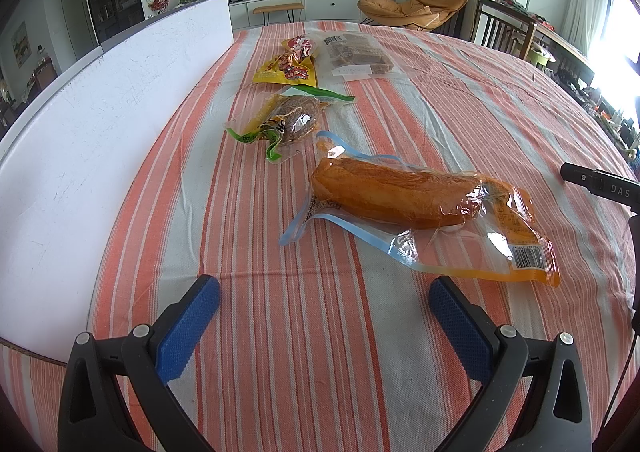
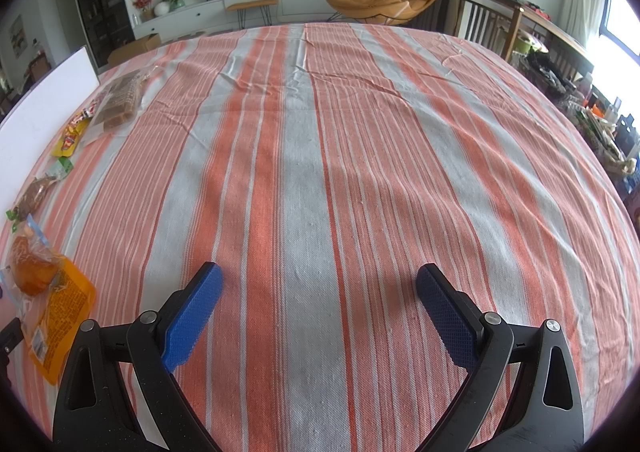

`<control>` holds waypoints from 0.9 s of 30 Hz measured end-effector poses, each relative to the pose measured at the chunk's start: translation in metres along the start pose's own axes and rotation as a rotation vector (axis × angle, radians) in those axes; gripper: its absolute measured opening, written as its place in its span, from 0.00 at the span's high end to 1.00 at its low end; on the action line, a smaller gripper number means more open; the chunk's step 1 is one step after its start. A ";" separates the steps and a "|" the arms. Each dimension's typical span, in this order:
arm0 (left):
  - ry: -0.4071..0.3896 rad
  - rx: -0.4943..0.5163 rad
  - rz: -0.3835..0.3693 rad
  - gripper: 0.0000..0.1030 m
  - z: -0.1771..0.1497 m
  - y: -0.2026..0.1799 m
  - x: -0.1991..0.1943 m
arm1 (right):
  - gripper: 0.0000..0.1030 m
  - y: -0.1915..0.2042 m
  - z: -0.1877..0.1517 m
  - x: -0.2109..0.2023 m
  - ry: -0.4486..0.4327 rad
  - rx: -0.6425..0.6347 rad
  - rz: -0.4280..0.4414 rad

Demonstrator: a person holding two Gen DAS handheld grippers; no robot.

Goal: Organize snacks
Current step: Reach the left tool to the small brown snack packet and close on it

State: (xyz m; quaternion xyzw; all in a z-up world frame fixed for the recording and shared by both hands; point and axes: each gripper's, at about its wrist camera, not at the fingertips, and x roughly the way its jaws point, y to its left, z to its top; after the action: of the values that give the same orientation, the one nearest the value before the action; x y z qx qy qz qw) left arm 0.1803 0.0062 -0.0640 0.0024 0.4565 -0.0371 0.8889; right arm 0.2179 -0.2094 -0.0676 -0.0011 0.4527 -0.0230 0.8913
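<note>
Several snack packs lie on the striped tablecloth (image 1: 328, 332). Nearest my left gripper (image 1: 324, 292) is an orange meat pack with a blue zip edge (image 1: 404, 196); it also shows in the right wrist view (image 2: 36, 272). Beyond it lie a brown snack pack with green trim (image 1: 288, 120), a yellow and red pack (image 1: 290, 66) and a clear pack of brown slices (image 1: 356, 54). My left gripper is open and empty, a little short of the orange pack. My right gripper (image 2: 318, 284) is open and empty over bare cloth, the packs far to its left.
A white board (image 1: 100, 124) lies along the table's left side, next to the packs. Part of the other gripper's body (image 1: 596, 184) shows at the right edge. Chairs and a cluttered side table (image 2: 560, 52) stand beyond the table's far right.
</note>
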 end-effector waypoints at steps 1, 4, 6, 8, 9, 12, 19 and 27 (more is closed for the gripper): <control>0.000 0.000 0.000 0.00 0.000 0.000 0.000 | 0.04 0.000 0.000 0.000 0.000 0.000 0.000; 0.000 0.000 0.000 0.00 0.000 0.000 0.000 | 0.04 0.000 0.000 0.000 0.000 0.000 0.000; 0.000 0.000 0.000 0.00 0.000 0.000 0.000 | 0.04 0.000 0.000 0.000 0.000 0.000 0.000; 0.000 0.000 0.000 0.00 0.000 0.000 0.000 | 0.04 0.000 0.000 0.000 0.000 0.000 0.000; 0.000 0.000 0.000 0.00 0.000 0.000 0.000 | 0.04 0.000 0.000 0.000 0.000 0.000 0.000; 0.000 0.000 0.000 0.00 0.000 0.000 0.001 | 0.04 0.000 0.000 0.000 0.000 0.000 0.000; 0.027 0.012 -0.039 0.00 -0.005 0.001 -0.008 | 0.04 0.000 0.000 0.000 0.000 0.000 0.000; 0.009 -0.070 -0.192 0.00 0.062 0.030 -0.030 | 0.04 0.000 0.000 0.000 0.000 0.000 0.000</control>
State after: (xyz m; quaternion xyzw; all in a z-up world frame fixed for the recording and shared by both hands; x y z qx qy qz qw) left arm 0.2149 0.0353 -0.0044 -0.0725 0.4596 -0.1061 0.8788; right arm 0.2179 -0.2093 -0.0676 -0.0012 0.4527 -0.0231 0.8913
